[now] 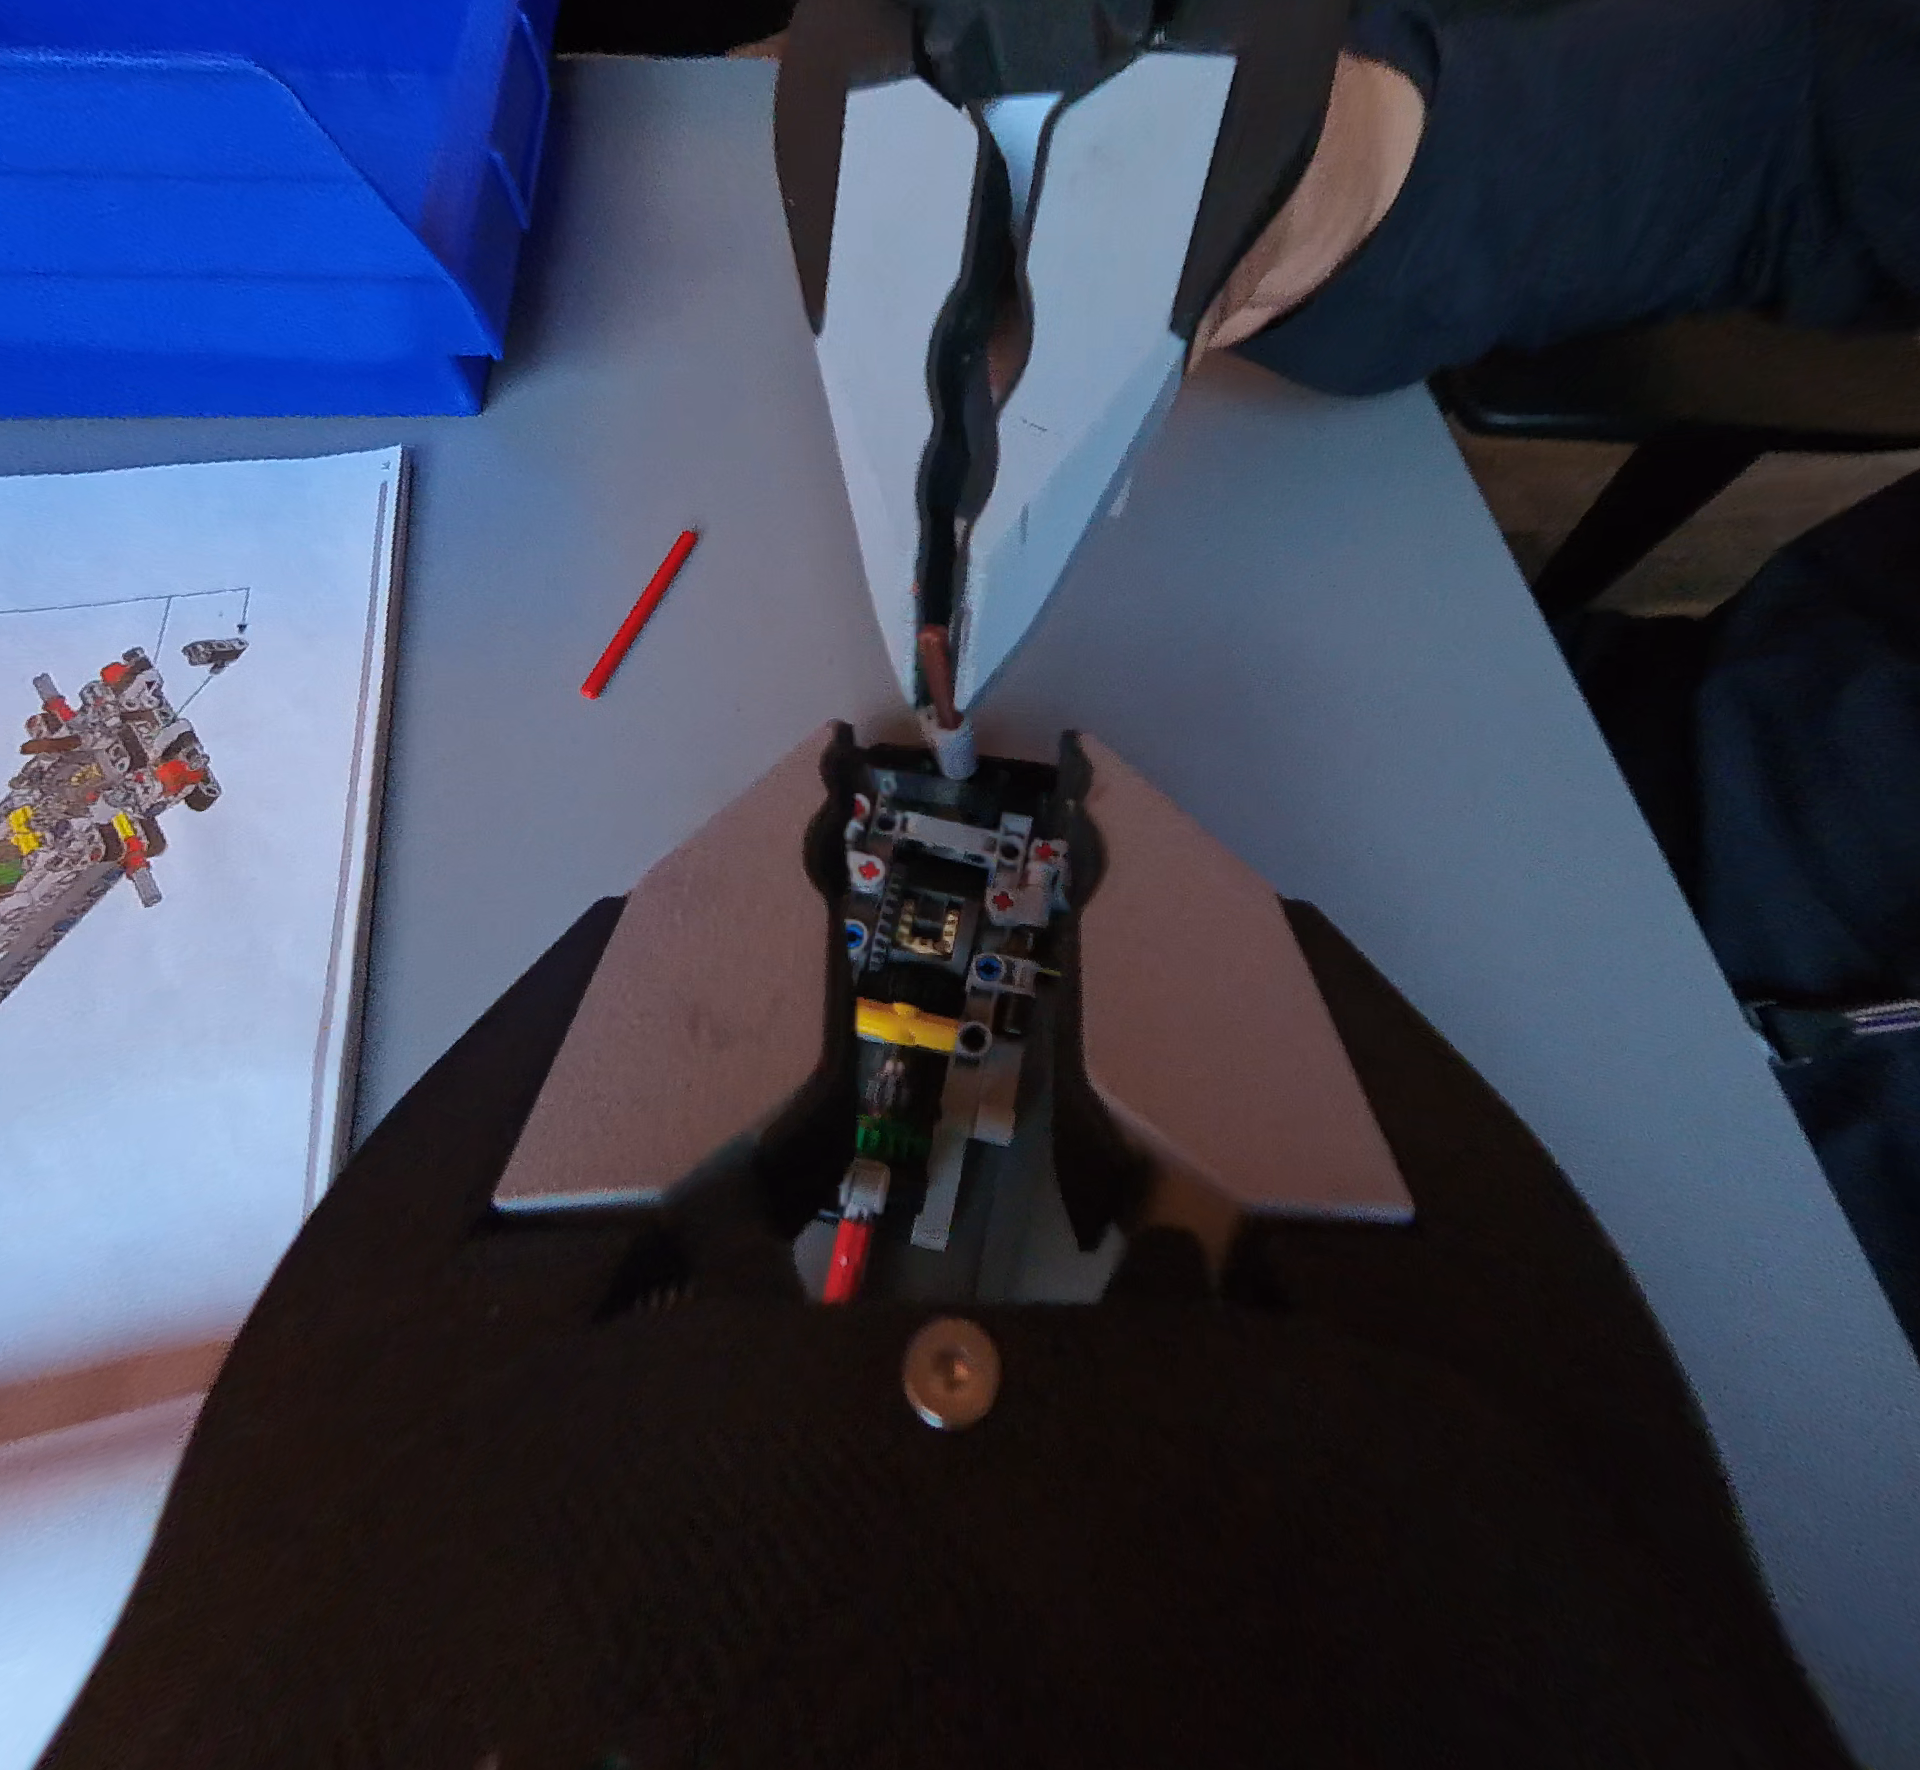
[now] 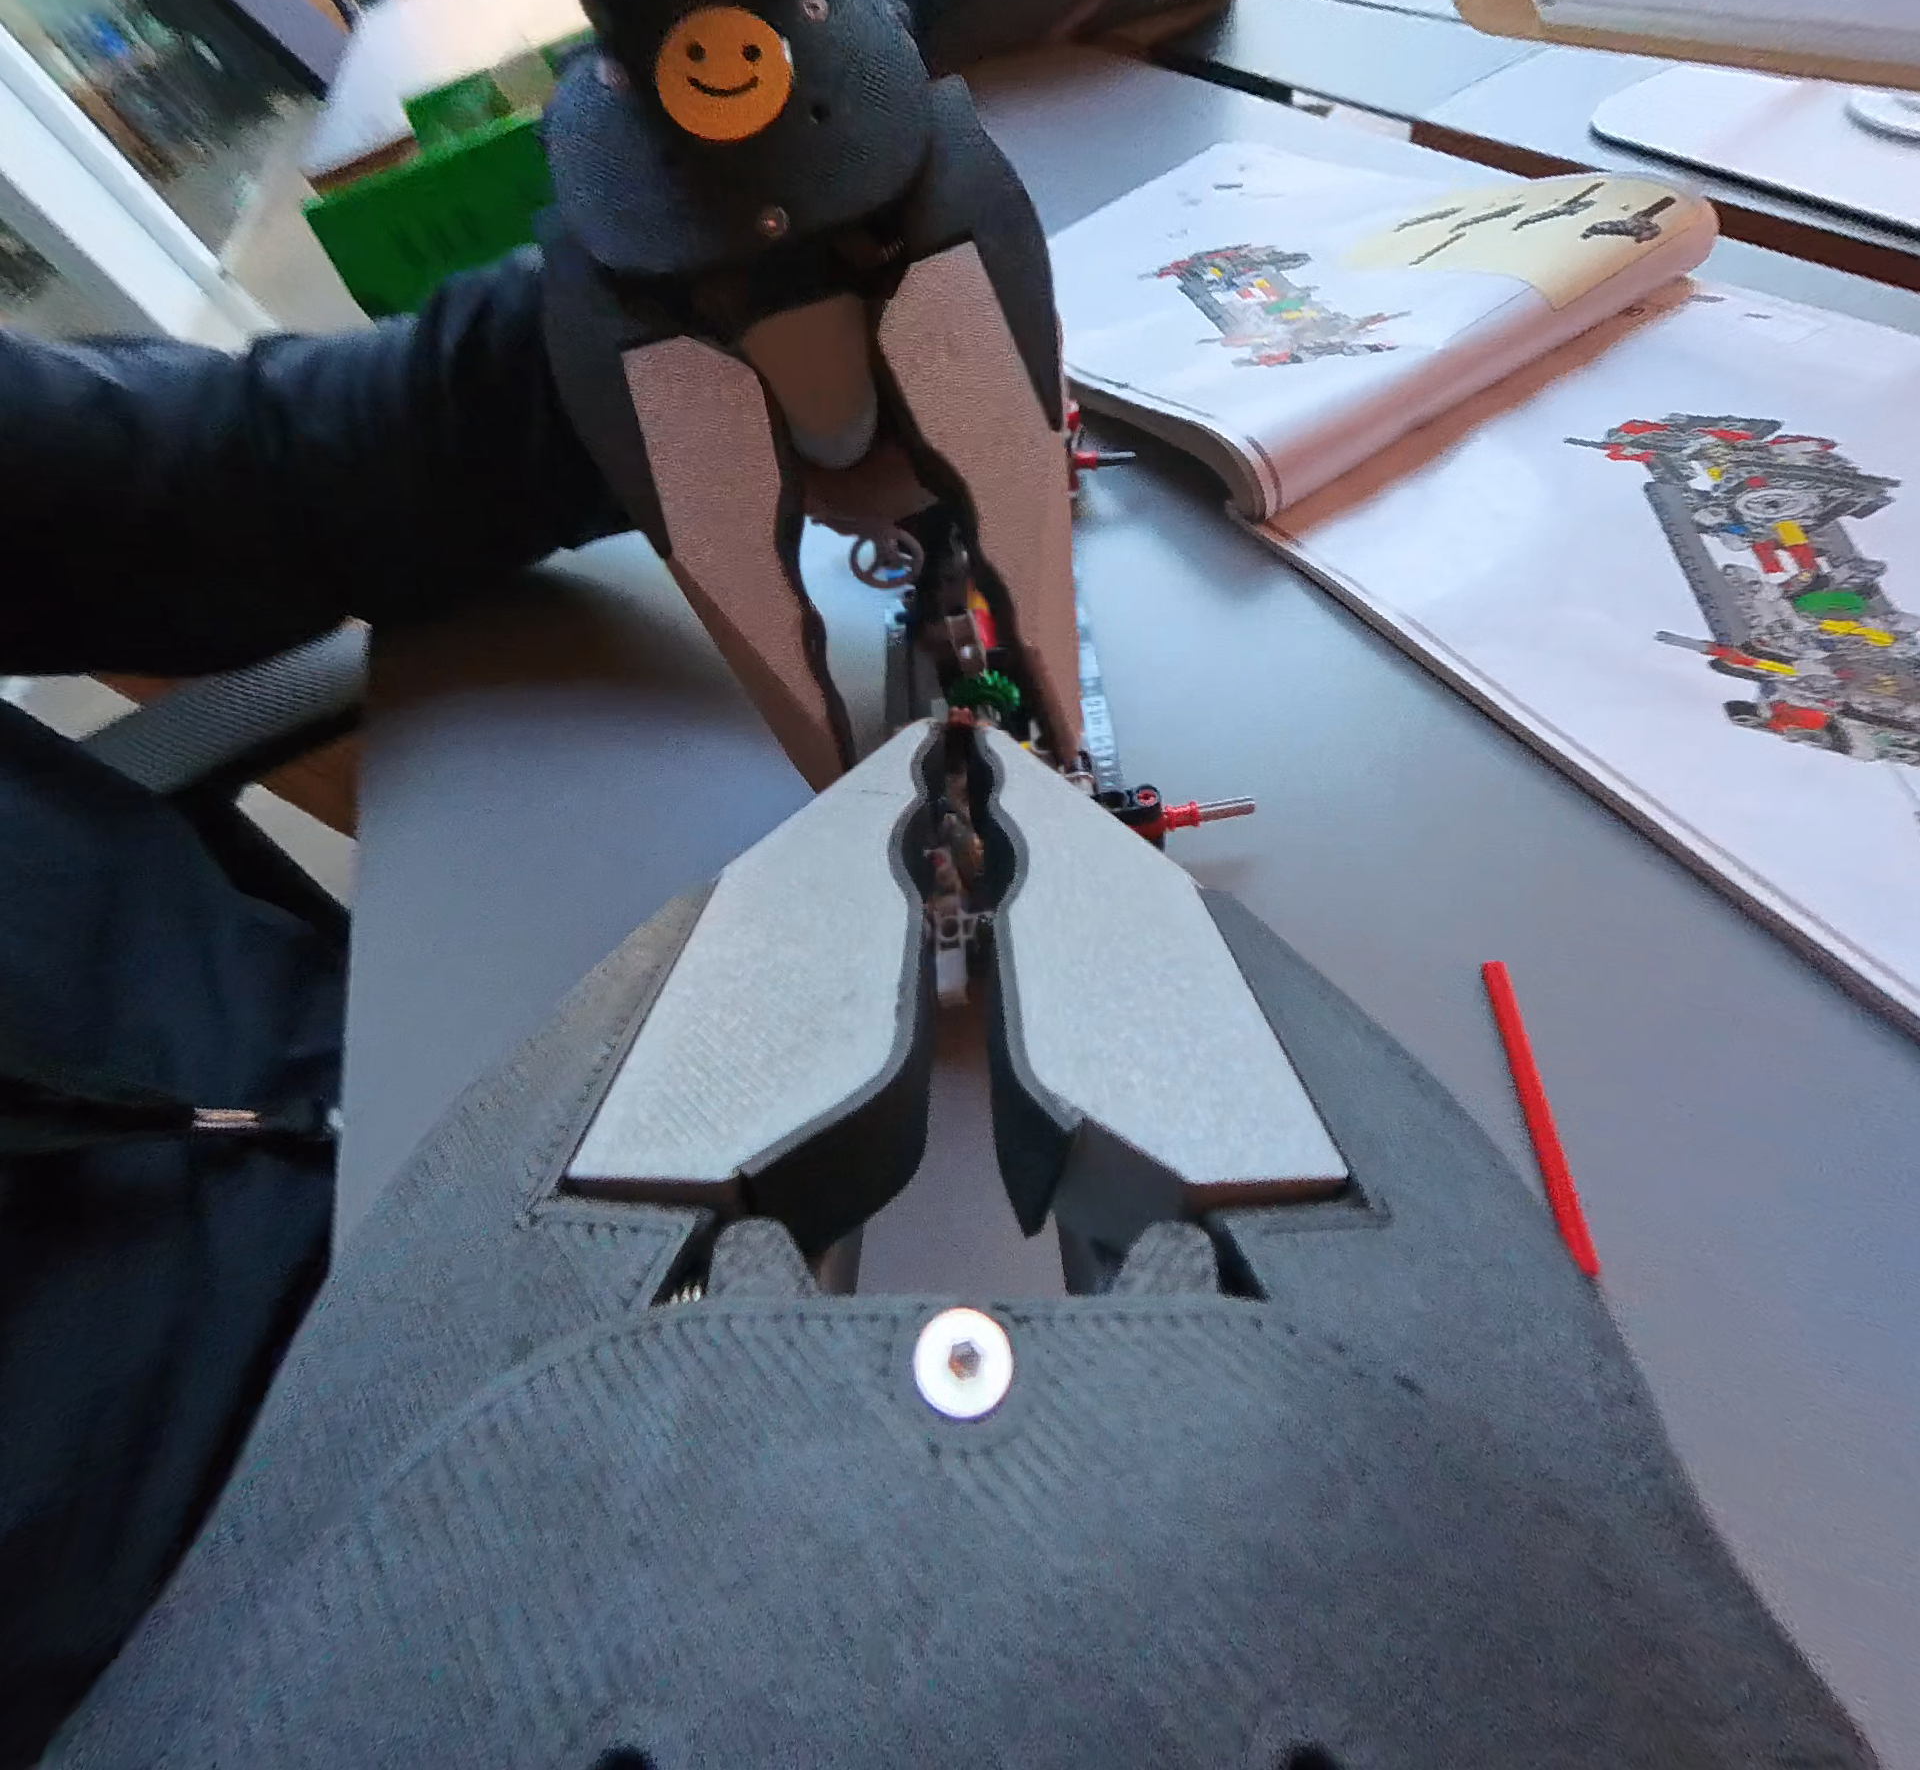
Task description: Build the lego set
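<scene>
The left gripper (image 1: 951, 744) straddles a brick model (image 1: 951, 920) lying on the grey table (image 1: 1299, 681), its fingers apparently clamping the model's sides, though blur hides the contact. The right gripper (image 1: 940, 692) comes from opposite, jaws closed on a brown axle (image 1: 938, 671) carrying a grey bush (image 1: 956, 752) at the model's far end. A red rod (image 1: 639, 614), a manual (image 1: 187, 837) and a blue bin (image 1: 249, 131) lie leftward.

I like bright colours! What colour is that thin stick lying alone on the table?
Red. The stick shows best in the left wrist view.
</scene>
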